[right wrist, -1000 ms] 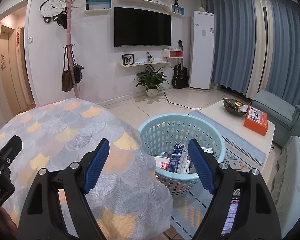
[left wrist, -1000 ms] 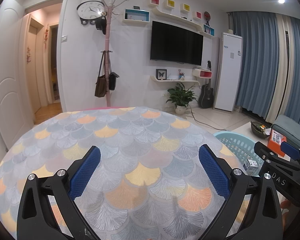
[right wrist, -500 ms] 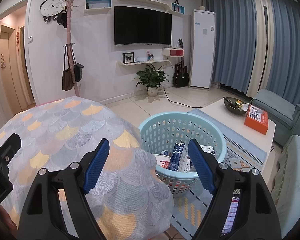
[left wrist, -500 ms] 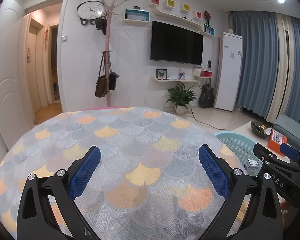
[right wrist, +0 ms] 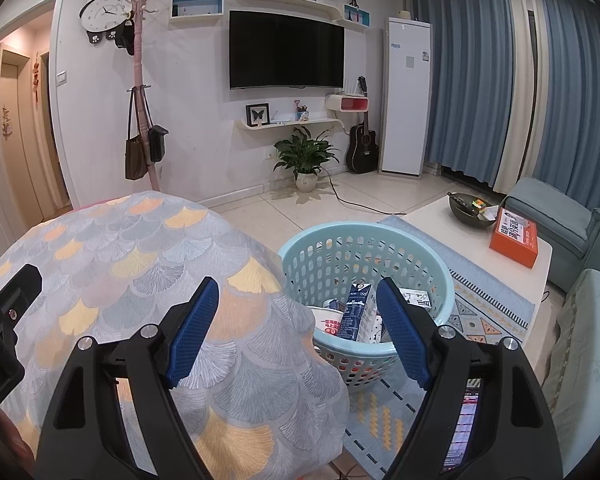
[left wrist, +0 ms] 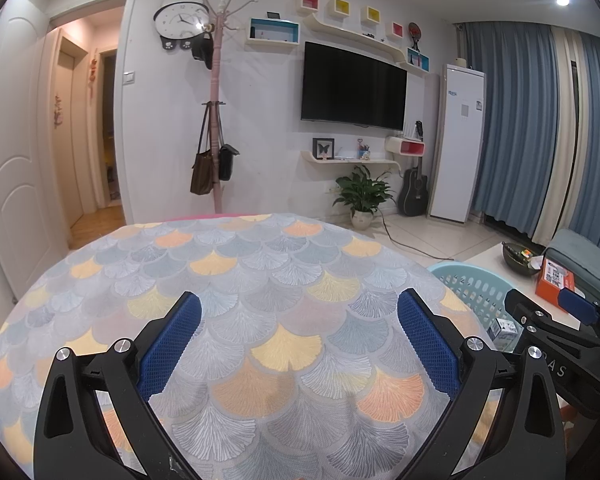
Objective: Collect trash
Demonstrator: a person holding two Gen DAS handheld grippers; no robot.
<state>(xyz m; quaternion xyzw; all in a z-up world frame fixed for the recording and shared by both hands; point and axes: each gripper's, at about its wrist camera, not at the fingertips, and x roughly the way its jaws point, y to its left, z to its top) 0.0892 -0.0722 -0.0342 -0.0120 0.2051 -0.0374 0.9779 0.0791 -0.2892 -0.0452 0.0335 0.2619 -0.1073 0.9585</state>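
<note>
Readable writing is scarce: the right gripper (left wrist: 556, 320), seen side-on from the left camera, shows the letters "AS" on its black body, and the left gripper's edge in the right view shows "robot.AI". The orange box (right wrist: 514, 236) on the low white table (right wrist: 428, 212) has white labels whose print is too small to read. The dark blue milk carton (right wrist: 356, 310) carries white print, also unreadable.

One light blue basket (right wrist: 364, 240) stands on the floor just beside the round bench (left wrist: 260, 280), which is draped in a fan-patterned cloth. The trash lies inside the basket: one carton upright, one red-and-white bowl, at least two small boxes.

The left gripper (left wrist: 298, 332) hangs over the bench, jaws wide, holding nothing. The right gripper's (right wrist: 296, 320) jaws stand wide too, holding nothing, framing the basket.
</note>
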